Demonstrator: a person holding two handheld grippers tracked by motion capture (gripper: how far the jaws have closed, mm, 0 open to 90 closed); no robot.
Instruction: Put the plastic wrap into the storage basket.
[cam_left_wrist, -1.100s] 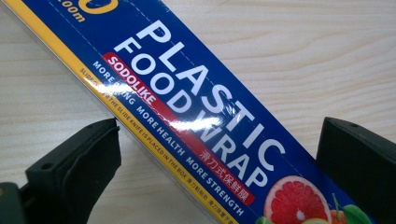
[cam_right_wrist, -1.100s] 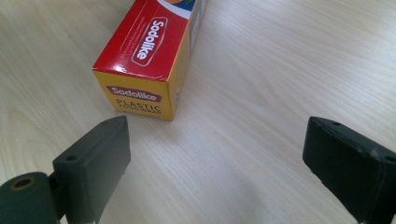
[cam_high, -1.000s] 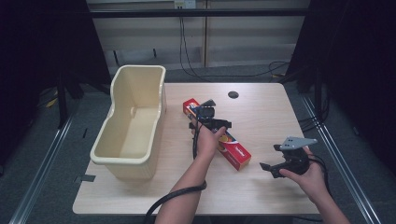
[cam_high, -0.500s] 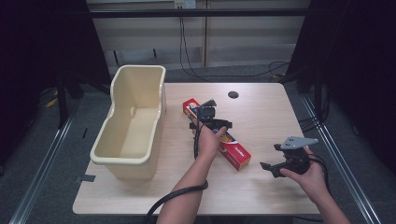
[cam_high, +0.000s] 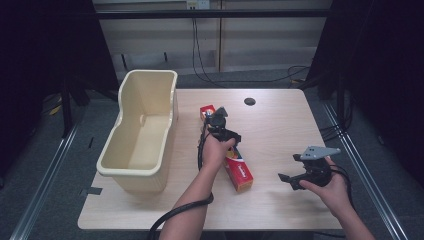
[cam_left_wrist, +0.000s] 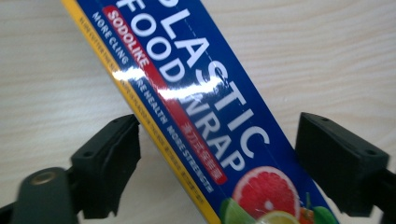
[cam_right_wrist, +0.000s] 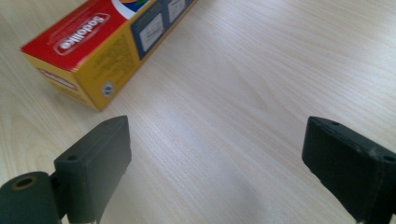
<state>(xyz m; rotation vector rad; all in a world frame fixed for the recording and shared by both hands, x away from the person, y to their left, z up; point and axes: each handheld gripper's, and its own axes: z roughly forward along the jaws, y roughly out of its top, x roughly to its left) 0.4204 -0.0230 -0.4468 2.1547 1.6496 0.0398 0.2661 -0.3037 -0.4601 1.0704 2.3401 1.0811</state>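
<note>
Left gripper (cam_left_wrist: 217, 158) wide open, straddling long blue-red-yellow cardboard plastic-wrap box (cam_high: 235, 162) at frame centre, not gripping; right gripper (cam_high: 292, 178) wide open, empty, lower right; cream plastic tub (cam_high: 142, 132) left.

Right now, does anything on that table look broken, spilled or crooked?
Nothing stands out. The plastic wrap box lies flat and undamaged on the table, merely slanted to its edges. The cream tub sits upright beside it.

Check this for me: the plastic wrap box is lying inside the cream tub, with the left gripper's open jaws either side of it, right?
Not quite. The plastic wrap box lies on the table beside the cream tub, not inside it, as the high view shows. The left gripper does have open jaws either side of it.
</note>
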